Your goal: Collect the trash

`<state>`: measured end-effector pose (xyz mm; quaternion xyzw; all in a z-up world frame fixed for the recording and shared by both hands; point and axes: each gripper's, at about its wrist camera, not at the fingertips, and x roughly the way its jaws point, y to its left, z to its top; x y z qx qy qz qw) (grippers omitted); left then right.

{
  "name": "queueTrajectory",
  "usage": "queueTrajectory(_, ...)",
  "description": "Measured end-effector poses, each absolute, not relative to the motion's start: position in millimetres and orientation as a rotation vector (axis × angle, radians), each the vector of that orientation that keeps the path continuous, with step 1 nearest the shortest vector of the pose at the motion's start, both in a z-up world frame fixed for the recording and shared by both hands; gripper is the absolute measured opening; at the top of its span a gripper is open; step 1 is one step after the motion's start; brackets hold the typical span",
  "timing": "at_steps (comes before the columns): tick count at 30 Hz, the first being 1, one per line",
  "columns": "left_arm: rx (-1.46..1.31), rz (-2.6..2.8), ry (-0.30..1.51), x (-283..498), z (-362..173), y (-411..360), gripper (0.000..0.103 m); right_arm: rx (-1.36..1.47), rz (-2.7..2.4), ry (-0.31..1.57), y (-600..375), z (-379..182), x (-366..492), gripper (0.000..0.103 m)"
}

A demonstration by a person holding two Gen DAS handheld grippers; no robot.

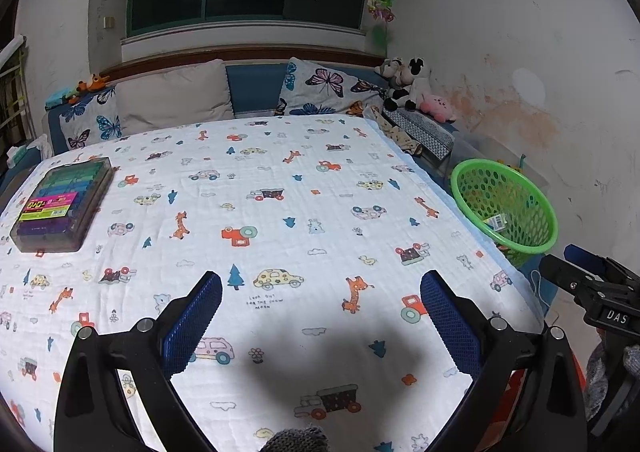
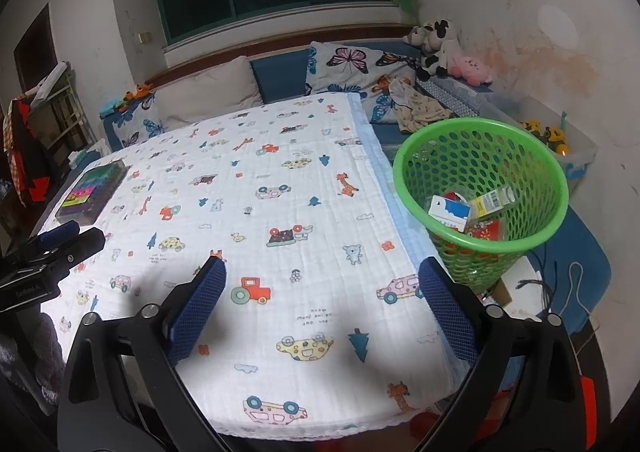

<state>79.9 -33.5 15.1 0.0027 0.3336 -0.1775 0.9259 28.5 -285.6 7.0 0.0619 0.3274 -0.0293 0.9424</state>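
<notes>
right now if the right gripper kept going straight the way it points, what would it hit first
Most likely the printed blanket on the table: the right gripper is open, empty, and tilted down toward the cloth. The green basket sits off to its right, out of that line, though depth is hard to judge.

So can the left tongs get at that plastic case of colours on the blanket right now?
Probably yes. The left tongs are open and empty, and only bare blanket lies between them and the plastic case to their left.

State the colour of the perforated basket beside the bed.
Green basket; clearest in the right wrist view.
</notes>
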Motion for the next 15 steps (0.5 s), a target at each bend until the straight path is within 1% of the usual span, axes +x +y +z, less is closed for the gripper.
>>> queueTrajectory(15,0.021,-0.375,0.690,77.6,14.2,-41.6,0.096,0.122,-0.062,0.674,-283.2,5.1,29.0,0.099)
